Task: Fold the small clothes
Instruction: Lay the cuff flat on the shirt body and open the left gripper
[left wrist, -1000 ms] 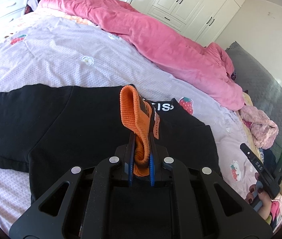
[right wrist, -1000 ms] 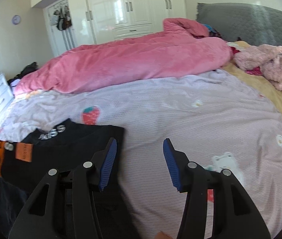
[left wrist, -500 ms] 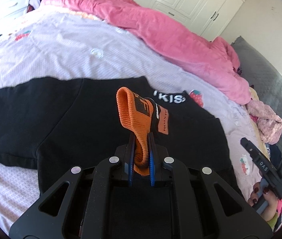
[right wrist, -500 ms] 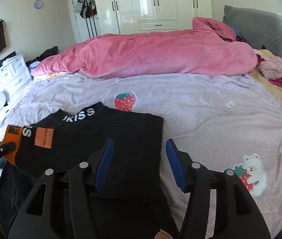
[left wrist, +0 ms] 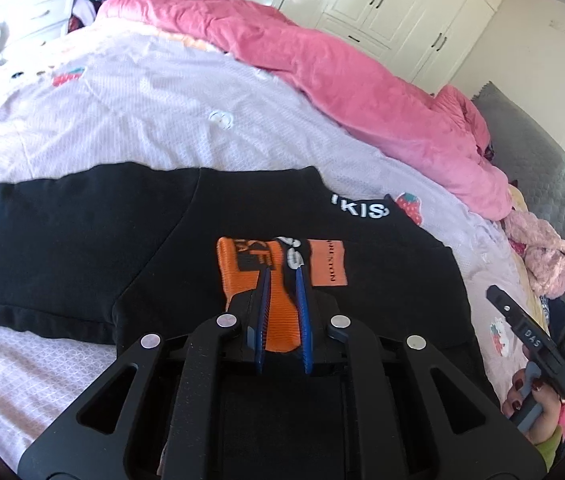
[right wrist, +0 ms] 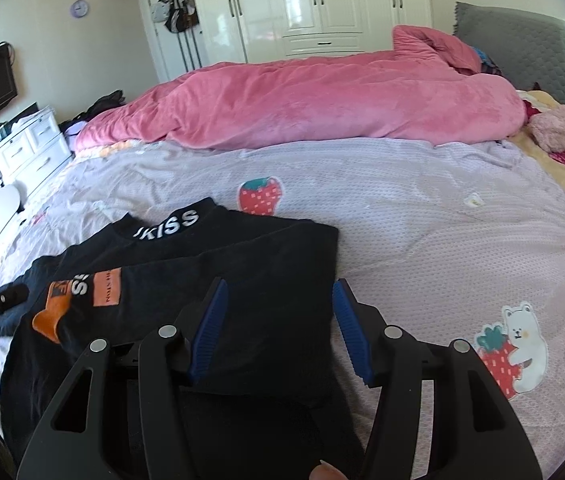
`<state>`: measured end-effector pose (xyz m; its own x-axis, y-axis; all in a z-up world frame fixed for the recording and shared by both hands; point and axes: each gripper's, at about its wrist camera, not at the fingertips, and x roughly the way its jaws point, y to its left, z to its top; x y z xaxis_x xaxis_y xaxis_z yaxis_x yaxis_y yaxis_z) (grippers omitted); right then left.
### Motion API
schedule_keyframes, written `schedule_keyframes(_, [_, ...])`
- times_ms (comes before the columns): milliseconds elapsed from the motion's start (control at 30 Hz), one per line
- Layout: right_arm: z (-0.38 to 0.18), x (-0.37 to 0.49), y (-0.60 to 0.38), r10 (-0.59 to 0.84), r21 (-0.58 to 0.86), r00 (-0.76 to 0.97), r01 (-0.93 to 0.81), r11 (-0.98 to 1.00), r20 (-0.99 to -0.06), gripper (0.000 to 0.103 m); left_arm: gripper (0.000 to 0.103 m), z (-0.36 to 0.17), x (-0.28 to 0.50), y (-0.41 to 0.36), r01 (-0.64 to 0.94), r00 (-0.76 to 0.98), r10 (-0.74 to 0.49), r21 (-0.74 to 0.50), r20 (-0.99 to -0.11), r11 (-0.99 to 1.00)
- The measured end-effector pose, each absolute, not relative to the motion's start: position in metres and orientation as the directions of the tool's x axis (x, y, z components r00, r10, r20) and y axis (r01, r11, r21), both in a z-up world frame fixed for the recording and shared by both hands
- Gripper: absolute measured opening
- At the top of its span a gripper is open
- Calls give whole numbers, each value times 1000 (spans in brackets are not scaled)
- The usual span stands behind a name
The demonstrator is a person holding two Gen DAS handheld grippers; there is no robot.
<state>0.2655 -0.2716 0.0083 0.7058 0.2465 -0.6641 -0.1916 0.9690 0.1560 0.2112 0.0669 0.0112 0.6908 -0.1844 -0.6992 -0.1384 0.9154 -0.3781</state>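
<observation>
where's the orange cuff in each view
Left wrist: orange cuff at centre, between the left gripper fingers.
Right wrist: cuff at lower left, lying on the black top.
Shared landmark: the orange patch beside it.
</observation>
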Motion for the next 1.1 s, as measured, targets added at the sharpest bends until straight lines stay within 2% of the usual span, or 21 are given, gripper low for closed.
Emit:
schedule_keyframes(133, [9, 264, -267, 259, 150, 704, -214, 965, -661, 54, 7, 15, 211, 48, -80, 682, -226, -378, -696, 922])
schedule_keyframes(200, [8, 263, -264, 275, 154, 695, -233, 960, -664, 59, 7, 12, 215, 34, -48, 667, -241, -363, -705, 931])
schedule_keyframes(400, [0, 262, -247, 322, 148, 652, -308, 940, -686, 60, 10, -22, 234, 10, -54, 575, -186, -264, -797, 963])
schedule_keyframes(467, [-7, 264, -242, 322, 142, 629, -320, 937, -707, 65, 10, -38, 238, 13, -83, 538, -170, -252, -826, 964])
schedule_keyframes(533, [-21, 269, -238, 289, 118, 582, -313, 942, -760, 71, 10, -45, 237, 18, -94, 536, -168, -256, -827, 962])
schedule_keyframes(633, [-45, 278, -237, 193, 54, 503, -277, 959, -843, 71, 10, -46, 235, 20, -86, 545, -177, -265, -820, 960])
schedule_keyframes(900, [-44, 274, -237, 196, 48, 503, -291, 956, -842, 73, 10, -45, 230, 24, -77, 556, -209, -300, -805, 951])
schedule_keyframes(967, [-40, 271, -237, 206, 52, 513, -298, 953, -834, 76, 10, -42, 227, 25, -75, 560, -215, -307, -800, 949])
schedule_keyframes(1100, [-32, 267, -241, 219, 61, 536, -296, 953, -815, 79, 15, -35, 219, 23, -70, 570, -216, -309, -792, 948])
